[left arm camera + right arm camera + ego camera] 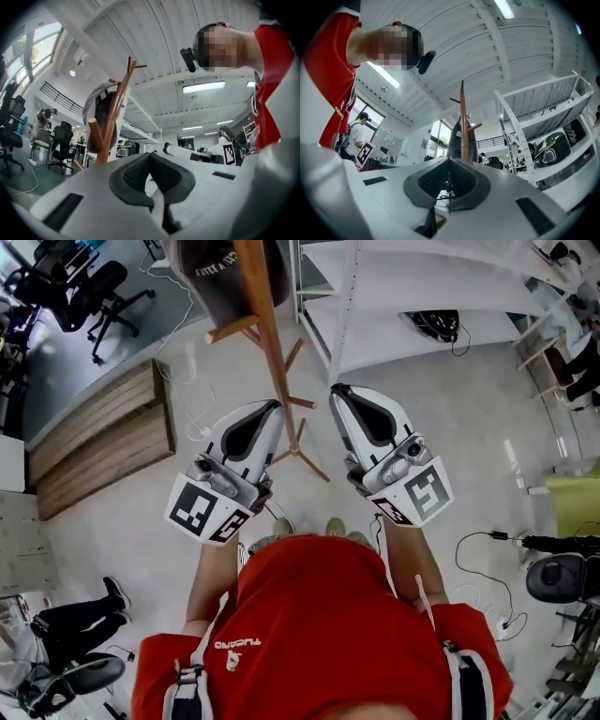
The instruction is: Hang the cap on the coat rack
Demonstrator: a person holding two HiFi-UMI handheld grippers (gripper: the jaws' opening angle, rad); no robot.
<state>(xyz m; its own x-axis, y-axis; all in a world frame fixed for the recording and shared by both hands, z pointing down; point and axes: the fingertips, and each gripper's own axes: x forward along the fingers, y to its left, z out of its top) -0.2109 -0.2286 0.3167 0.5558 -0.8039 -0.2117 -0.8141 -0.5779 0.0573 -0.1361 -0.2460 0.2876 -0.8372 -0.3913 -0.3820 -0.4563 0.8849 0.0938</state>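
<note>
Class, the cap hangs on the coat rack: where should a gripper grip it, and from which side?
Probably the free lower edge of the cap, from below, on the side of the left gripper: its top hangs on the coat rack and its hollow faces there.

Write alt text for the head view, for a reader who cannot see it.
A dark cap hangs on a wooden coat rack, seen from above. Below it, a person in red holds the left gripper and right gripper, both shut and empty.
</note>
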